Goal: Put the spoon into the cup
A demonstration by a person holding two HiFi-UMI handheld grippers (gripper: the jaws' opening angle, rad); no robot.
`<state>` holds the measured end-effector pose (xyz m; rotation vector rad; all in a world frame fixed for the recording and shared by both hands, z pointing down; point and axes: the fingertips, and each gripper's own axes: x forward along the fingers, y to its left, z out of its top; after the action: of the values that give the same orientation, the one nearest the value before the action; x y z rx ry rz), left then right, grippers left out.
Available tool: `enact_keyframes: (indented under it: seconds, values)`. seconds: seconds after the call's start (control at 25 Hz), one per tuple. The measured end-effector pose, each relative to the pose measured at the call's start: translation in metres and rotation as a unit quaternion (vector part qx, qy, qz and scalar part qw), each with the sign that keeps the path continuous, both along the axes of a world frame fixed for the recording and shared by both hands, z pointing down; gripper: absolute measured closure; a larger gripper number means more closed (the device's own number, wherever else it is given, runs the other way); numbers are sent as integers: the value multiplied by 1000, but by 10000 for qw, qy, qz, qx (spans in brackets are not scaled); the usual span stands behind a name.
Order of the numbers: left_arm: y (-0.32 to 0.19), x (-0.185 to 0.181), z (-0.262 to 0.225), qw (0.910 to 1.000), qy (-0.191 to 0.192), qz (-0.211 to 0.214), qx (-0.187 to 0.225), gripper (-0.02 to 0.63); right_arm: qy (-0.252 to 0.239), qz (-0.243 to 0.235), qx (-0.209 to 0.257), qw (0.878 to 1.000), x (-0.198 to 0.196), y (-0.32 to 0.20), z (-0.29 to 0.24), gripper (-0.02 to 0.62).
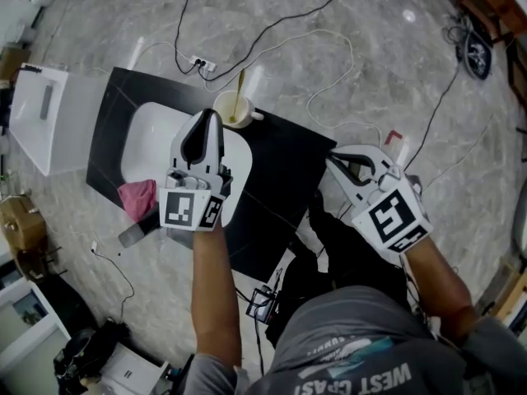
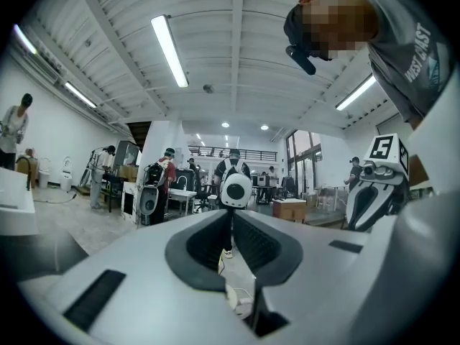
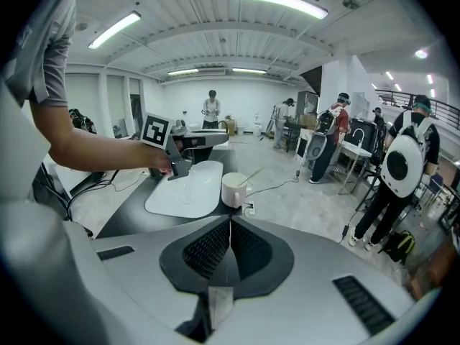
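A white cup stands on the black table at its far edge, just beyond the white tray. A yellowish spoon stands inside the cup, its handle leaning out over the rim. My left gripper hangs over the tray, its tips close beside the cup, shut with nothing between the jaws. My right gripper is off the table's right side, also shut and empty. In the right gripper view the cup and spoon sit ahead of the shut right gripper.
A pink cloth lies at the tray's near left with a dark object beside it. A white box stands left of the table. A power strip and cables lie on the floor. A black bag sits by my legs.
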<state>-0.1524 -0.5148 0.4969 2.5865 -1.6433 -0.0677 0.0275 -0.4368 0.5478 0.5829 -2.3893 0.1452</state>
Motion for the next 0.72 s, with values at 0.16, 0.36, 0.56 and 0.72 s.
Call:
enact_keyframes:
  seconds: [0.16,0.36,0.56,0.72]
  values:
    - [25,5,-37,9994,-234,164,209,588,-102,-50,236,9997,-14,9,-30,563]
    - [73,8,-79,9971,-582,397,291,603,-261,-189,565,9979,-34,28,-71,564]
    - [125,-1,-118,9946,-860,510,275,604,-335,-483,1006,9932,-58,53,-112,565]
    - [174,-11,-158,9912,-1122,615,333,604,-414,-602,1231,9897,-74,83,-146,565]
